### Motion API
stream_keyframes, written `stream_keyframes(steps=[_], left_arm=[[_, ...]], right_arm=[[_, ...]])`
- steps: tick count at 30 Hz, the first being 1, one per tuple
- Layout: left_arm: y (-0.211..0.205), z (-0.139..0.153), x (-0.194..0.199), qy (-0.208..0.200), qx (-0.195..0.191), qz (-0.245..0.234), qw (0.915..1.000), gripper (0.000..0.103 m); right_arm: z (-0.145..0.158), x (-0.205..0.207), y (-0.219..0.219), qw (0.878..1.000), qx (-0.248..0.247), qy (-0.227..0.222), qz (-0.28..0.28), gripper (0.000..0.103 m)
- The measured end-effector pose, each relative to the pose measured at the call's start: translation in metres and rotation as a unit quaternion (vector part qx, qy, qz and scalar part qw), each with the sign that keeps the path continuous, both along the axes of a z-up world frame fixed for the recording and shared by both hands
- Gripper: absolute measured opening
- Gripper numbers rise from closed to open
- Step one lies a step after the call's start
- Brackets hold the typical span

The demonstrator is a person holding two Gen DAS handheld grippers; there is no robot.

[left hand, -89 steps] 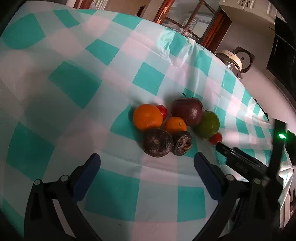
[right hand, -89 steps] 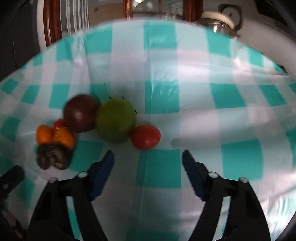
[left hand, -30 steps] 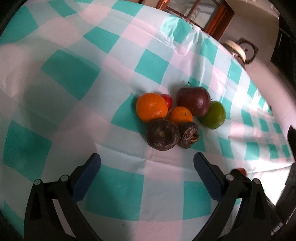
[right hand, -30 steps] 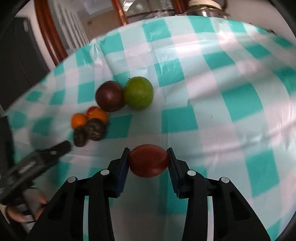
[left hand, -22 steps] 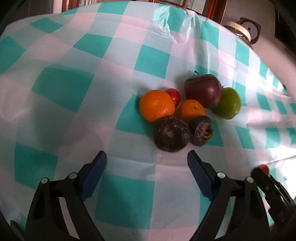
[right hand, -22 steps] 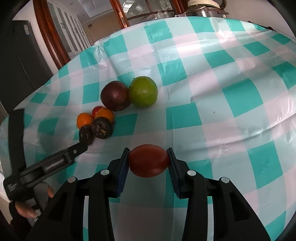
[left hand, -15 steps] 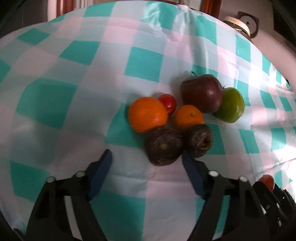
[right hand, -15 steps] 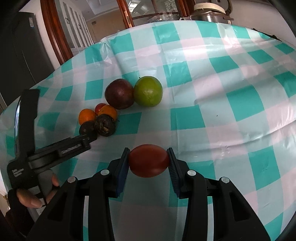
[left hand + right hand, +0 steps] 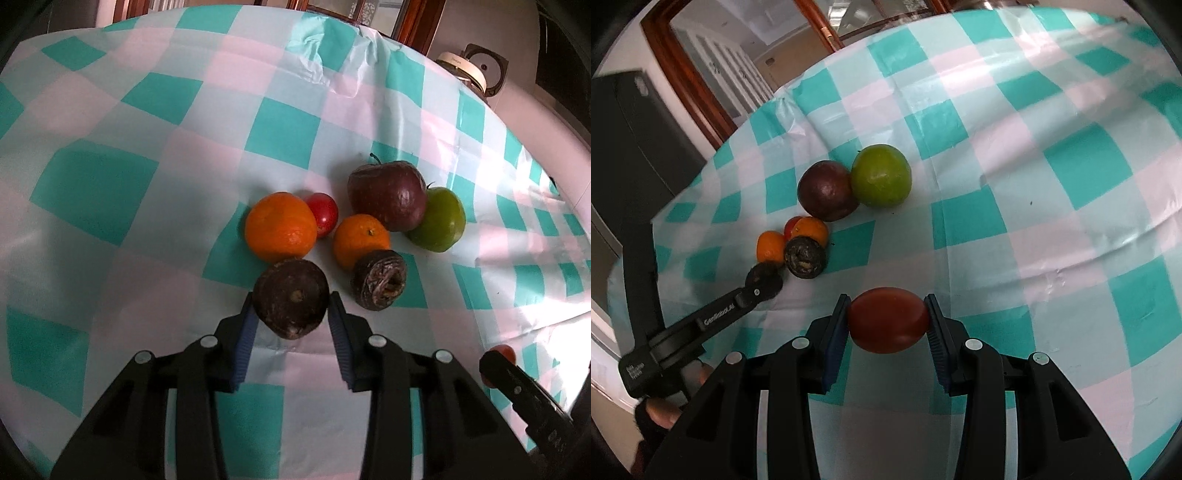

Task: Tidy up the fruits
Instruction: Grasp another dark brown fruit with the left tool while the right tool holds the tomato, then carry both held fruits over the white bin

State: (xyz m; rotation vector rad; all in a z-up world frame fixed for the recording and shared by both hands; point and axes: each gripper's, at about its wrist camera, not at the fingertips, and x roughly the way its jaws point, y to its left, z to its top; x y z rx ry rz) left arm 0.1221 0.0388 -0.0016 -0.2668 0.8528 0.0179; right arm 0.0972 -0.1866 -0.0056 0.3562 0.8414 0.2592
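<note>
A cluster of fruit lies on the teal-and-white checked tablecloth [image 9: 110, 192]. My left gripper [image 9: 291, 310] is shut on a dark brown round fruit [image 9: 291, 297] at the cluster's near edge. Behind it are a large orange [image 9: 280, 226], a small red tomato [image 9: 324, 214], a small orange [image 9: 360, 238], a second dark fruit [image 9: 379, 284], a dark red apple [image 9: 388, 201] and a green fruit [image 9: 439, 219]. My right gripper [image 9: 888, 321] is shut on a red tomato [image 9: 888, 319], held above the cloth, right of the cluster [image 9: 827, 218].
A kettle [image 9: 469, 74] stands on a counter beyond the table's far right. Wooden door frames [image 9: 698, 81] and a dark cabinet [image 9: 631, 140] lie behind the table. The left gripper's body [image 9: 701, 325] and the hand holding it show in the right wrist view.
My left gripper moved forward and closed on the near dark fruit. My right gripper picked up the red tomato earlier and still holds it raised.
</note>
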Motion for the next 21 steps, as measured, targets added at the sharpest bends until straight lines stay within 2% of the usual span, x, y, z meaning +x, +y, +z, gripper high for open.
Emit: stream_keyframes(steps=[6, 11, 14, 17, 21], left_arm=[[0.005, 0.005, -0.016, -0.007, -0.010, 0.009, 0.9999, 0.038], [0.000, 0.014, -0.066, -0.015, -0.005, 0.002, 0.9999, 0.038], [-0.007, 0.021, -0.099, -0.025, 0.010, -0.018, 0.9995, 0.038], [-0.023, 0.027, -0.136, -0.039, 0.030, -0.051, 0.9975, 0.038], [-0.052, 0.030, -0.179, -0.041, 0.033, -0.110, 0.9925, 0.038]], right_arm=[[0.002, 0.001, -0.005, 1.000, 0.027, -0.008, 0.002, 0.040], [0.012, -0.017, -0.012, 0.998, 0.037, -0.038, -0.021, 0.040], [0.017, -0.049, -0.014, 0.998, 0.051, -0.027, -0.036, 0.040], [0.035, -0.100, -0.011, 0.998, 0.021, -0.052, -0.040, 0.040], [0.062, -0.167, -0.019, 0.995, -0.021, -0.088, -0.044, 0.040]])
